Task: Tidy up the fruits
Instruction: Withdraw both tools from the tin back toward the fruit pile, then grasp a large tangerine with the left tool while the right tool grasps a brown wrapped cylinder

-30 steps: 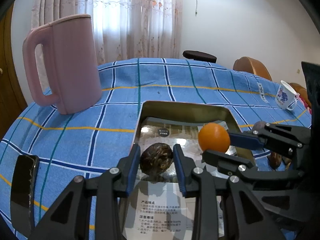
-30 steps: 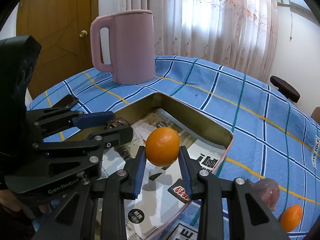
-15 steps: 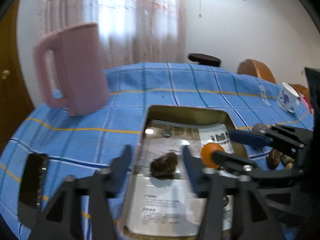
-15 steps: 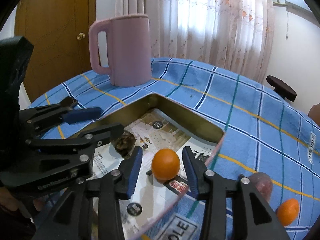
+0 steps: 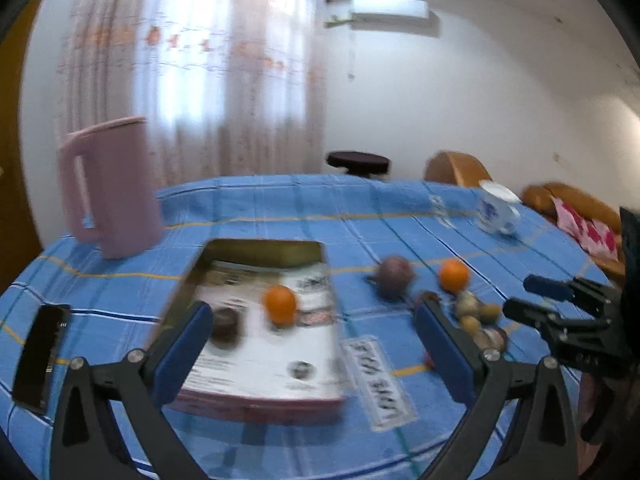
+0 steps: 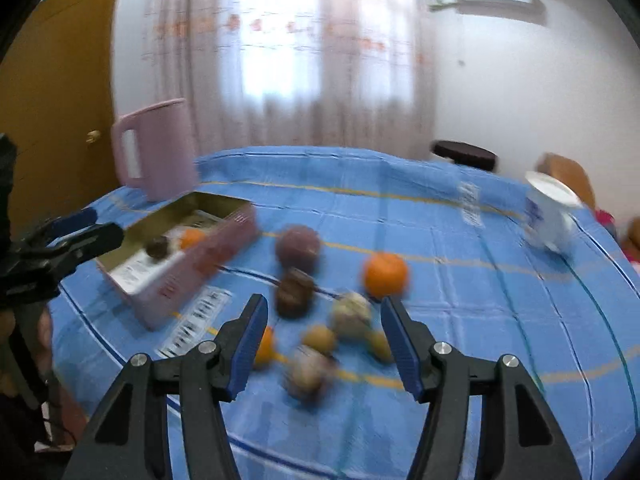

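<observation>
A pink tin box lined with printed paper holds a dark brown fruit and an orange. My left gripper is open and empty, raised in front of the box. My right gripper is open and empty above a loose group of fruit on the cloth: a purple fruit, an orange, a dark brown fruit and several small pale ones. Both views are blurred.
A pink jug stands behind the box. A black phone lies at the left. A white and blue cup stands at the far right. The blue checked tablecloth covers the round table.
Both grippers opened and let go of the dark fruit and the orange, which now lie in the box. Both grippers pulled back and up; the right one swung right over the loose fruit.
</observation>
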Motion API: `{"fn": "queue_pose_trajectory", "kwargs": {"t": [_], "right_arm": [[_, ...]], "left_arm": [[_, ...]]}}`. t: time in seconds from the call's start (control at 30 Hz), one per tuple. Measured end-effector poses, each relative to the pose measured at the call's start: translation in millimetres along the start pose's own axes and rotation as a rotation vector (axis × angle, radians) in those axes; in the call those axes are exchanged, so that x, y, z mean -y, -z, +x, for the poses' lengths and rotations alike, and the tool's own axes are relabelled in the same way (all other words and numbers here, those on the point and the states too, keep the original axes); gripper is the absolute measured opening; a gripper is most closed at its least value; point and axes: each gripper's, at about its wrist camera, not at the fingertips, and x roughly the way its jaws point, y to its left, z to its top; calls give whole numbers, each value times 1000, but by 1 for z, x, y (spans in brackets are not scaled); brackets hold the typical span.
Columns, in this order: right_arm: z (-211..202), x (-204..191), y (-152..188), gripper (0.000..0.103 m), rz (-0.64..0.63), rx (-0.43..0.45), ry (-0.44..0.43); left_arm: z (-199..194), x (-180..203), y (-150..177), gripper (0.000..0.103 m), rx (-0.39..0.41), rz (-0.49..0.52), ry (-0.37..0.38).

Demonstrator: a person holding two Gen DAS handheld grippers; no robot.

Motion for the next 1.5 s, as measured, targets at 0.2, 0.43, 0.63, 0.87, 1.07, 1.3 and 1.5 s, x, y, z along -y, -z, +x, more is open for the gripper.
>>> {"fn": "queue_pose_trajectory", "kwargs": {"t": [0.2,0.43,0.63,0.87,1.07,1.3,1.5], "right_arm": [[16,0,16,61,8,-69,-21],[34,-10,26,60,-1,-153,-33],[40,-1,28,37,39,-195,-104],[23,19,23,37,59,-92,2],[28,25,22,37,77,-100,-12],[29,21,21,37,58,-95,-11],[19,22,23,37,58,-35,-6]], "left_arm": [[12,41,11,103,-56,79,59],[26,55,15,103,-96,87,78],[30,65,17,103,-110,97,108],[49,85,15,90,-188,153,152],[74,95,18,71,-277,138,207],[90,87,21,43,-341,61,275],[76,80,18,43,-257,41,269]]}}
